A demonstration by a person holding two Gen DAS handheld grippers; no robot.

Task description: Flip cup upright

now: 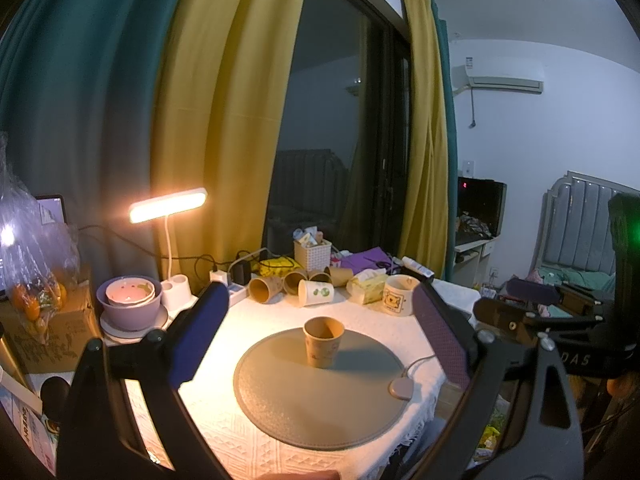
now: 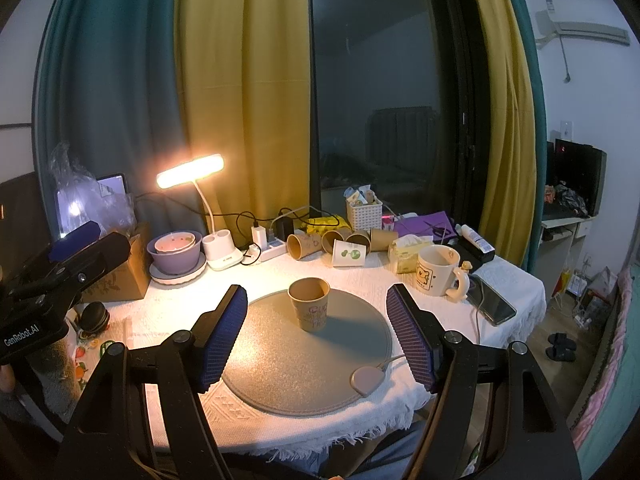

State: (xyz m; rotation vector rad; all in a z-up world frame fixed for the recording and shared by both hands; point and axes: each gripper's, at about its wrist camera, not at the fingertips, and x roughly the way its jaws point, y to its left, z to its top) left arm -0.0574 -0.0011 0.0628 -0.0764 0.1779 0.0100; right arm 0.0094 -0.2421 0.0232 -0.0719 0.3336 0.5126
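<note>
Your left gripper (image 1: 320, 328) has its jaws spread wide, nothing between the blue pads (image 1: 198, 336). Your right gripper (image 2: 316, 336) is the same: wide apart, empty, its ribbed pads (image 2: 224, 340) framing the middle of the table.

Straight ahead of both, between the finger lines and clear of every pad, the brown paper cup (image 2: 309, 304) stands upright, mouth up, on the round grey mat (image 2: 280, 360). In the left view the cup (image 1: 323, 342) sits toward the far half of the mat (image 1: 304, 400). No contact with either gripper.

Near your right gripper's right finger, a small pinkish puck (image 2: 367, 380) lies on the mat's near edge, a cable running off it.

Beyond the cup, toward the window: a row of brown paper cups (image 2: 304, 245) lying on their sides, with a white cup with green print (image 2: 349, 253) also on its side in front of them. Right of those, a tissue pack (image 2: 408, 254) and a cream mug (image 2: 438, 270), upright. A phone (image 2: 492, 306) lies flat just right of the mug.

Far left: a lit desk lamp (image 2: 190, 171), and stacked bowls (image 2: 178, 252) on a plate. The white tablecloth (image 2: 168, 320) covers the table.
</note>
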